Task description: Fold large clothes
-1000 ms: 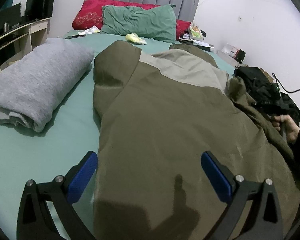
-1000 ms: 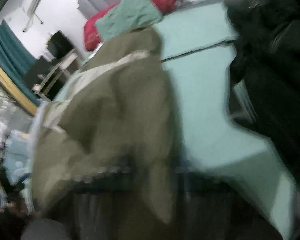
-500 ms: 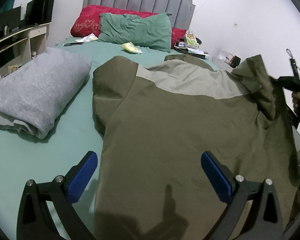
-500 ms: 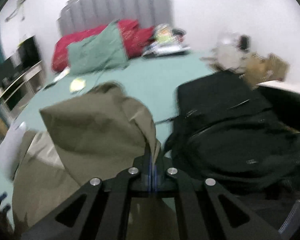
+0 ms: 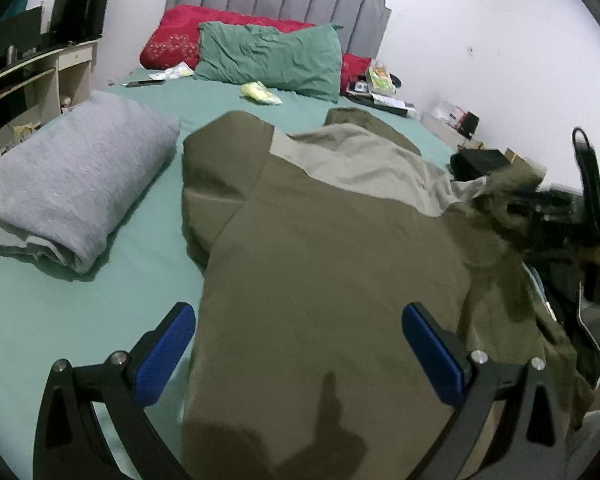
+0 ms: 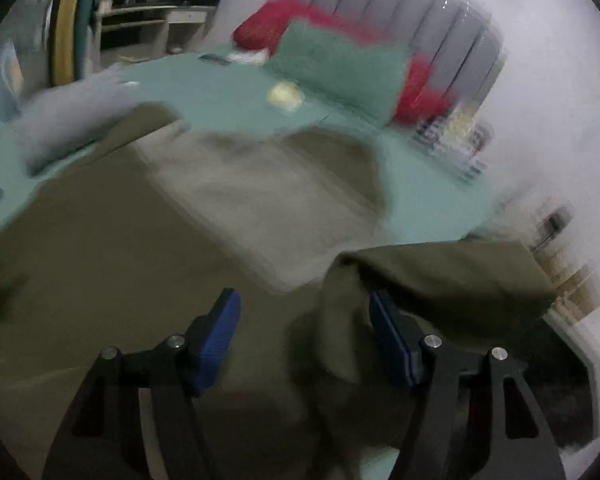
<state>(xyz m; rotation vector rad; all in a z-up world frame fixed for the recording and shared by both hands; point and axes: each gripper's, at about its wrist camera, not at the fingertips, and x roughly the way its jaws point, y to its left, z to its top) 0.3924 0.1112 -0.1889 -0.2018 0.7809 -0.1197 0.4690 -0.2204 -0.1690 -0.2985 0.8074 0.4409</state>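
A large olive-green jacket [image 5: 332,264] with a lighter tan upper panel lies spread on the green bed. My left gripper [image 5: 296,344] is open and empty, hovering over the jacket's near hem. My right gripper [image 6: 304,336] is open over the jacket's right side [image 6: 140,264]; a bunched olive sleeve [image 6: 440,276] lies against its right finger [image 6: 392,344], no longer pinched. The right wrist view is blurred by motion. The right gripper also shows in the left wrist view [image 5: 548,208], at the jacket's right edge.
A folded grey blanket [image 5: 76,184] lies on the bed's left. Green [image 5: 272,60] and red pillows [image 5: 172,44] sit at the grey headboard, with a yellow item [image 5: 260,94] in front. Black clothes [image 5: 480,160] and clutter lie at the right; shelves [image 5: 28,80] stand left.
My right gripper, shut on the lifted sleeve half a second ago, has swung left and down over the jacket and opened, dropping the sleeve. The left gripper has stayed open in place.
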